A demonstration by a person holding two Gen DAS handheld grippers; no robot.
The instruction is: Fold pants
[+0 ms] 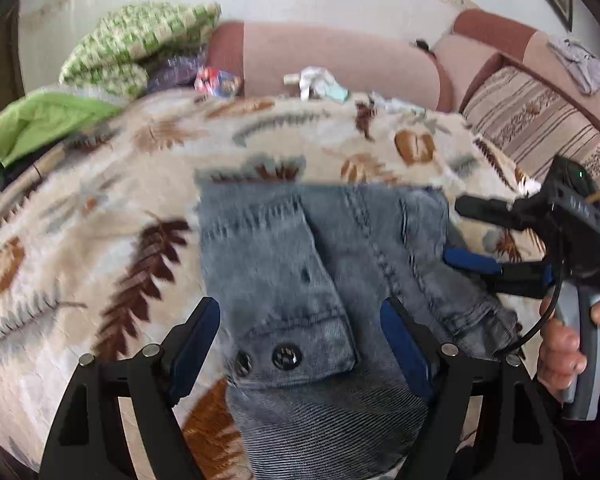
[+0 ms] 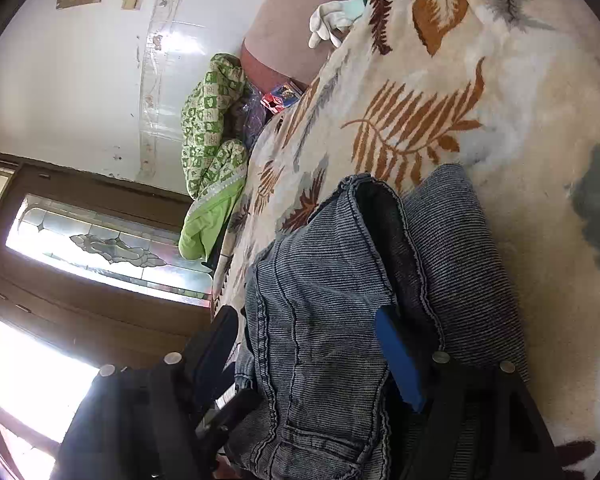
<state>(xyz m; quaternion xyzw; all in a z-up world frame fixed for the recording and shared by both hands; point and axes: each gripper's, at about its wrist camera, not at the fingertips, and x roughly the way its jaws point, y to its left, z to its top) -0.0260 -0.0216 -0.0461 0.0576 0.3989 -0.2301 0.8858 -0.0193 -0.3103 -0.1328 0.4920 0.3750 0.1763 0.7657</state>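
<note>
No writing or brand can be read anywhere. One pair of grey-blue denim pants (image 1: 324, 264) is seen, partly folded, lying on a leaf-patterned blanket (image 1: 100, 248) near its front edge; two metal buttons (image 1: 286, 356) show at the waistband. The left gripper (image 1: 300, 344) is held over the waistband, jaws apart, nothing clamped. The right gripper (image 2: 312, 344) is also spread — denim lies between its fingers, but no pressing pad can be made out. A hand (image 1: 564, 344) is seen on its handle. At the blanket's far edge a green checked quilt (image 1: 140, 40), a white glove (image 2: 332, 20) and a small colourful box (image 2: 280, 94) are piled.
</note>
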